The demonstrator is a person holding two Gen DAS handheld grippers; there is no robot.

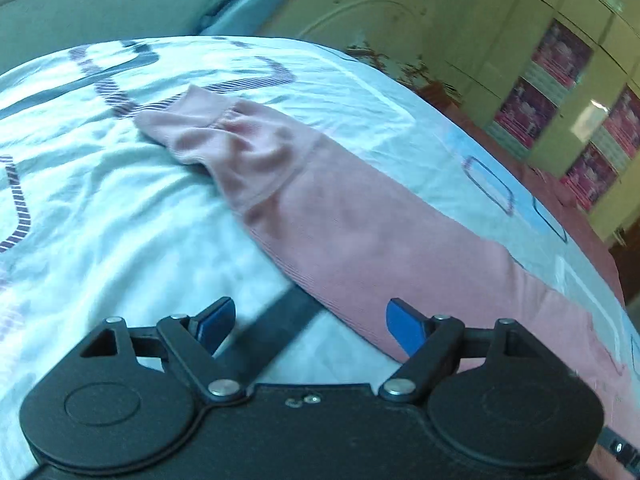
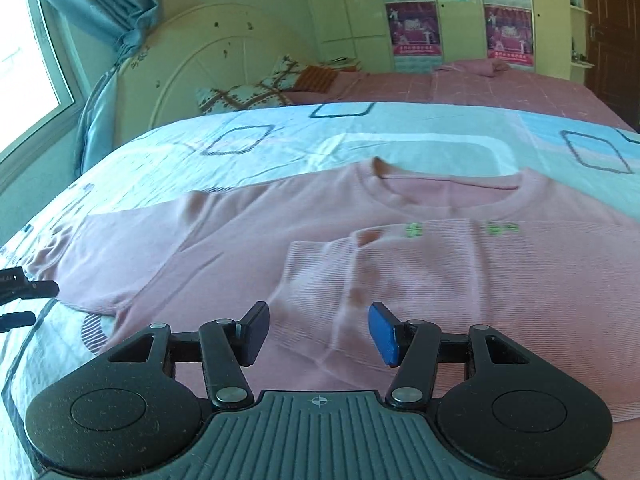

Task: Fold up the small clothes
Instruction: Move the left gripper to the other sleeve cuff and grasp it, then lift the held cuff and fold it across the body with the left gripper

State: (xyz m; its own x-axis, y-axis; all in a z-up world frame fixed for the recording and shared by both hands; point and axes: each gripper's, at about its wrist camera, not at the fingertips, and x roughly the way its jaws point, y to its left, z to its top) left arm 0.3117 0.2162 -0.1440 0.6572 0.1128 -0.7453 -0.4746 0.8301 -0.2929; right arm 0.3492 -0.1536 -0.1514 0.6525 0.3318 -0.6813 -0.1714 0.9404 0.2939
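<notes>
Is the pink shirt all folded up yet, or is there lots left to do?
Not yet. Done: one sleeve is already folded across the chest of the pink shirt, which lies on the bedsheet. In hand: nothing; the left gripper and right gripper are both open and empty above the cloth. Left: the other sleeve is stretched out sideways, and the body is unfolded.

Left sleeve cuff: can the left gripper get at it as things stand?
Probably yes. The cuff lies flat on the bedsheet ahead of the open left gripper, with nothing between them.
</notes>
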